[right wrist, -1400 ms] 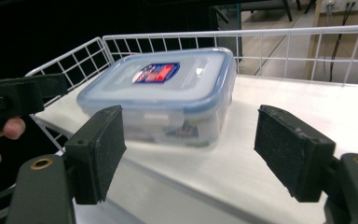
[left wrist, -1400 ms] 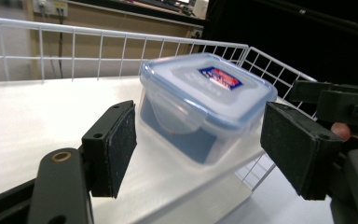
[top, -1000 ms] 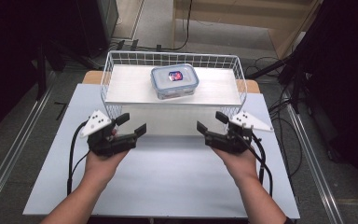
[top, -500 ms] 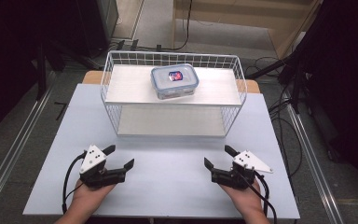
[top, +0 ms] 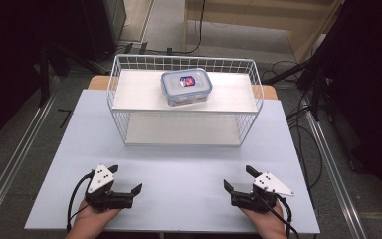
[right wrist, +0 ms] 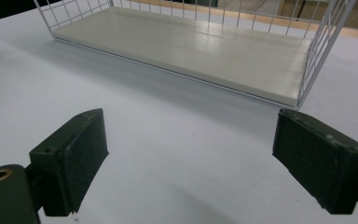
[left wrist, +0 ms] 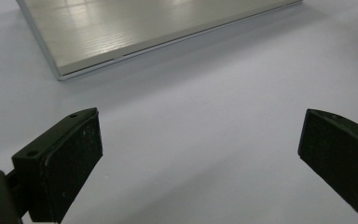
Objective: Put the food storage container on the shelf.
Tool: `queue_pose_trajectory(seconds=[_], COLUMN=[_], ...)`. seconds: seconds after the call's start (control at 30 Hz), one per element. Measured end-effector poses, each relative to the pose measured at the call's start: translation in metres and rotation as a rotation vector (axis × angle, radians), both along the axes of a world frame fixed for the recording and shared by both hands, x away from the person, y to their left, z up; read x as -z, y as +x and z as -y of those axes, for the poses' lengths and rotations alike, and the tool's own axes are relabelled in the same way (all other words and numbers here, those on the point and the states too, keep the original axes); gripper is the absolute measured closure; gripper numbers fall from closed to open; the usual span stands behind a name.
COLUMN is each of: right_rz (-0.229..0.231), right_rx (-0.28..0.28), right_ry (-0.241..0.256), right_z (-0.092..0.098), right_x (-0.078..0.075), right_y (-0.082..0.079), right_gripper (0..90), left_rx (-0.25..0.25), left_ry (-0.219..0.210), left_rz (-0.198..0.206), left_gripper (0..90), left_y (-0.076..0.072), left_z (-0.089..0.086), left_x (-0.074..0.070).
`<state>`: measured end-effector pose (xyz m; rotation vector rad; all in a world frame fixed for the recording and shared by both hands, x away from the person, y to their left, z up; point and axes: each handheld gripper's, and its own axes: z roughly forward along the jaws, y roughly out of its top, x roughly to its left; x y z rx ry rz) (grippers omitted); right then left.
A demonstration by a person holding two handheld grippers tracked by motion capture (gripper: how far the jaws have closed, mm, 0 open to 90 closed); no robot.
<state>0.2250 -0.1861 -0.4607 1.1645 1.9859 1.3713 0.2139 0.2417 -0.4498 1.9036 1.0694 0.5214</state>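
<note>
1. left gripper (top: pixel 126 180): black, two-jaw, grey three-cornered plate on top, held low at the near left edge of the pale blue table (top: pixel 189 169). jaws spread wide, nothing between them. its tips point toward the middle of the table and slightly away from the person.
2. left hand (top: pixel 92 219): comes in from the bottom edge of the high view, wrapped around the rear of the gripper; black cable loops out to its left side.
3. left gripper view: both black pads (left wrist: pixel 70 163) stand far apart over bare table surface; the near corner of the rack's lower board shows at top left.
4. right gripper (top: pixel 238 180): same build, held low at the near right edge of the table, jaws wide, nothing held. tips point inward toward the table middle, roughly mirroring the left one.
5. right hand (top: pixel 263 221): enters from the bottom edge, gripping from behind; cable trails to the lower right.
6. right gripper view: pads (right wrist: pixel 74 154) wide apart, white wire rack (right wrist: pixel 317 42) ahead with its lower board resting on the table.
7. clear rectangular plastic container with blue-rimmed lid (top: pixel 186 86): sits on the upper shelf of the white wire rack at the far side of the table, well apart from both grippers.
</note>
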Motion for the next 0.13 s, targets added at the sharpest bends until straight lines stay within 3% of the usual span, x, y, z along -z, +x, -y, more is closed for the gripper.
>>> queue_pose_trajectory(seconds=[0.13], right_rz=[0.004], right_rx=[0.007], right_ry=[0.004], right_z=[0.0015], right_x=[-0.0013], right_y=[-0.0004], right_gripper=[10.6], left_rx=[-0.010], left_ry=[-0.011], left_rz=[0.003], left_gripper=[0.2], left_y=[0.0000], left_z=[-0.0018], left_x=[-0.0017])
